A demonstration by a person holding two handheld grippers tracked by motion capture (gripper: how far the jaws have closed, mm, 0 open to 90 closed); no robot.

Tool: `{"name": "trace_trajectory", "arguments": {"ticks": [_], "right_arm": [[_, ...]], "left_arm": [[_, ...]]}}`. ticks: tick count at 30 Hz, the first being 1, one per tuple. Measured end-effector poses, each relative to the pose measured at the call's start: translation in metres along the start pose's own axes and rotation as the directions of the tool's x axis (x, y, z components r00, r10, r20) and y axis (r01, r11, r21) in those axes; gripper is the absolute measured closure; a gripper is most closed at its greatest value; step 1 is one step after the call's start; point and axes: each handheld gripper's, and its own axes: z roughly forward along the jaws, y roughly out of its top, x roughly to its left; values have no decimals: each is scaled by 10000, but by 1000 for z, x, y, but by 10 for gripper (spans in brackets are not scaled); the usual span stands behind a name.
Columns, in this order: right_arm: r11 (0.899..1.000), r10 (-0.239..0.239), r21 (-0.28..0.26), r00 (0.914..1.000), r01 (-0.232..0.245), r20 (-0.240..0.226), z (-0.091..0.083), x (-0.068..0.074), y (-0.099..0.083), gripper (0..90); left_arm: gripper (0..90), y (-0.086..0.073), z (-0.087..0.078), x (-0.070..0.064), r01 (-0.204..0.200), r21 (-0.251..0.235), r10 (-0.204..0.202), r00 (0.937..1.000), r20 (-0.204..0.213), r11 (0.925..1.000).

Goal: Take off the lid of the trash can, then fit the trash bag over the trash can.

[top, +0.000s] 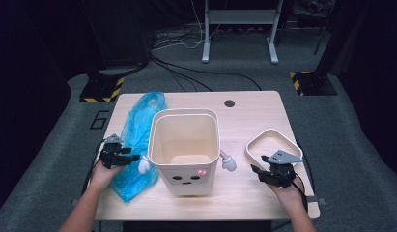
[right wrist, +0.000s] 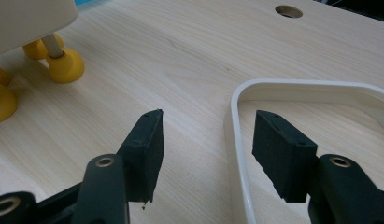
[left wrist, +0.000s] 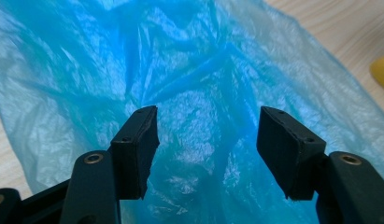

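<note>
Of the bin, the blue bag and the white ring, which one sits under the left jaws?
The blue bag, crumpled left of the bin. The open left gripper hovers over it; the white ring lies by the right gripper.

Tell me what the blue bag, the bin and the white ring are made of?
The blue bag looks like thin plastic film: see-through, crinkled, shiny in spots. The bin seems hard plastic with a smooth, matte cream wall and a printed face. The white ring also looks like moulded plastic, smooth and slightly glossy. The table shows pale wood grain, possibly laminate.
</note>
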Motion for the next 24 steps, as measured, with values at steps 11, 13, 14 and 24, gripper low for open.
{"name": "trace_trajectory", "arguments": {"ticks": [11,13,14,24], "right_arm": [[10000,-44,7,10000,44,-9,0,0,0,424],[10000,-34,1,10000,34,-4,0,0,0,424],[10000,-32,2,10000,32,0,0,0,0,424],[10000,-31,13,10000,31,-1,-1,-1,0,427]], "left_arm": [[386,-5,7,-3,-319,925,328,9994,-72,9952],[386,-6,6,-4,-325,976,332,9994,-55,9947],[386,-7,5,-4,-404,1020,409,9992,-28,9940],[390,-25,-12,-8,-569,1099,568,9984,42,9923]]}}
